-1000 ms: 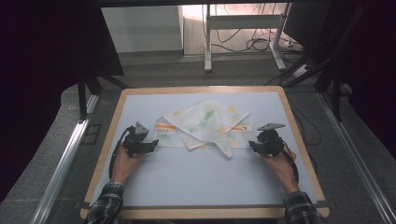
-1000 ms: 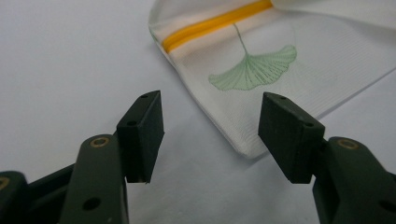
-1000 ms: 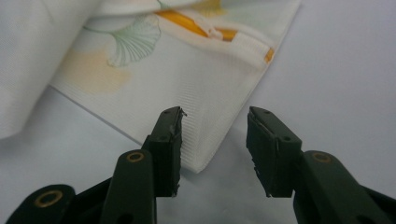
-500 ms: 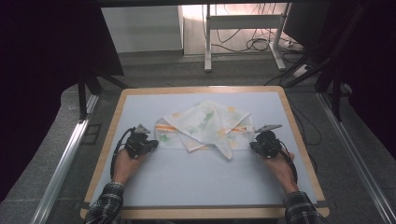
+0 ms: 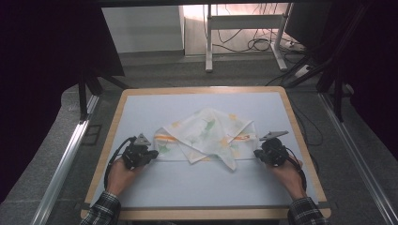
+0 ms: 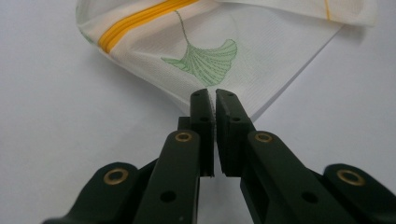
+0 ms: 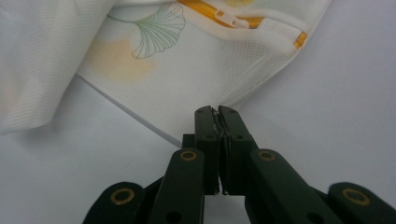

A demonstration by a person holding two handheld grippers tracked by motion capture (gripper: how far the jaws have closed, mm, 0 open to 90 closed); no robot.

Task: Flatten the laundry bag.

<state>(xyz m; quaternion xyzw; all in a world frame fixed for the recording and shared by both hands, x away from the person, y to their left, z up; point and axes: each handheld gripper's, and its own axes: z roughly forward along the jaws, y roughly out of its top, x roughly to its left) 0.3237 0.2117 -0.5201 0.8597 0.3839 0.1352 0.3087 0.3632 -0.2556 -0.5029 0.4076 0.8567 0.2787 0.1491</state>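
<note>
A white cloth [image 5: 206,133] with green ginkgo leaves and yellow stripes lies rumpled in the middle of the table. Its near edge runs taut and straight between the two grippers. My left gripper [image 5: 154,153] holds the cloth's left corner; in the left gripper view the jaws [image 6: 215,95] are shut on the thin fabric [image 6: 205,56], which lifts slightly off the surface. My right gripper [image 5: 257,154] holds the right corner; in the right gripper view the jaws [image 7: 215,111] pinch the hem of the cloth [image 7: 154,42].
The table [image 5: 197,187] has a pale blue-white top with a wooden rim. Metal rails [image 5: 65,159] run along both sides. Beyond the far edge stand a desk frame [image 5: 244,28] and floor cables. Dark curtains hang left and right.
Both grippers have shut on the cloth's near corners and drawn back toward the person, lifting slightly. The near edge has been pulled into a straight line.
</note>
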